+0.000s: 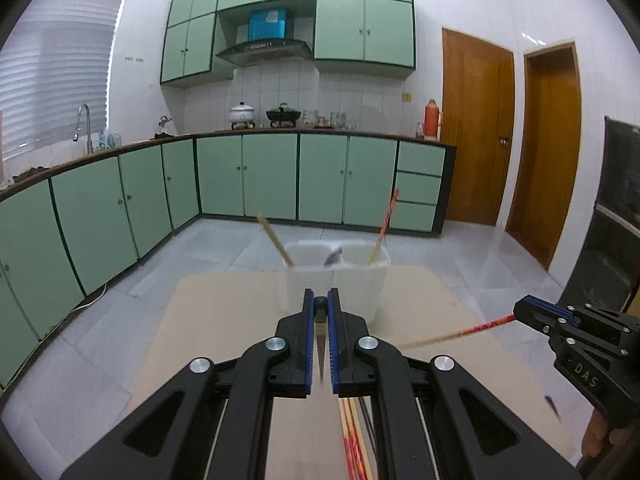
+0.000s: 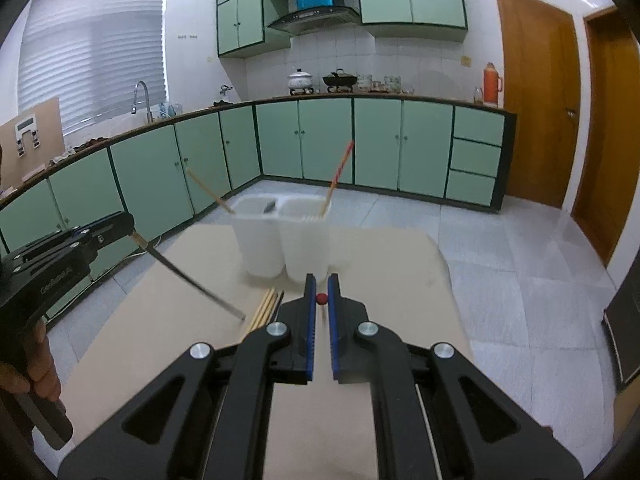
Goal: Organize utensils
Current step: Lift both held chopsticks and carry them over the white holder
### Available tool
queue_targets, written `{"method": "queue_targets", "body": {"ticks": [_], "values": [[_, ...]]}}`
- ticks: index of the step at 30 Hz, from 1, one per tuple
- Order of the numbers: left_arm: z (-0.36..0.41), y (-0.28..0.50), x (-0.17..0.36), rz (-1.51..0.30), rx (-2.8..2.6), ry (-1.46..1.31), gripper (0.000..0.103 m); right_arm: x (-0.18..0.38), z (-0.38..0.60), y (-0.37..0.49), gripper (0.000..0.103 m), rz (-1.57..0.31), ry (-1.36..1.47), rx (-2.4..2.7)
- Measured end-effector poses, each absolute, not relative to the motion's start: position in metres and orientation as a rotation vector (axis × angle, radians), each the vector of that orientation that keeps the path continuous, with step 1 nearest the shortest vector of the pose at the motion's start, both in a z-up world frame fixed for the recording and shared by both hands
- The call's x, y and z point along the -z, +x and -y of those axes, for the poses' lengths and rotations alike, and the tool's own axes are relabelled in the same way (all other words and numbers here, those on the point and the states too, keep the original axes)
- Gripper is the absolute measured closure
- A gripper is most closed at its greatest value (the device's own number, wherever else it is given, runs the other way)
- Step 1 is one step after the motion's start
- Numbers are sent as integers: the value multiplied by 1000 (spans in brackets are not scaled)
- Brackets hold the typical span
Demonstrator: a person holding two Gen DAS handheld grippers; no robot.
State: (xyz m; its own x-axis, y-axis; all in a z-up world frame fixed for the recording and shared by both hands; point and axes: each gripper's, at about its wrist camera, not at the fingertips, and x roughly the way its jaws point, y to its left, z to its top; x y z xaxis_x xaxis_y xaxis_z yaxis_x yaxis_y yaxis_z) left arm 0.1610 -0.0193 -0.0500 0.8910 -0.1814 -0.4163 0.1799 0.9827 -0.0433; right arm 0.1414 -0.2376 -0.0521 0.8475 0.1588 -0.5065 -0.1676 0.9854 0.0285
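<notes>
A white two-compartment holder stands at the table's far end. Its left cell holds a plain chopstick and a dark utensil; its right cell holds a red-patterned chopstick. My left gripper is shut on a dark-tipped chopstick, seen slanting down from it in the right wrist view. My right gripper is shut on a red-patterned chopstick, red end between the fingers. Several loose chopsticks lie on the table.
The tan table ends just beyond the holder, with tiled floor around it. Green kitchen cabinets line the far wall and left side. Wooden doors stand at the right.
</notes>
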Motion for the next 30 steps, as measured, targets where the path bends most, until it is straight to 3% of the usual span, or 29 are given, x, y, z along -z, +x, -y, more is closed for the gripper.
{"method": "queue_targets", "body": {"ticks": [15,30], "values": [[14,173,-4,-355,248,-59,97,-31,249,184,98,-459,92,-279],[31,214,-86,-138,240,-14,97,-102,242,238,98,-324,59,-291]]}}
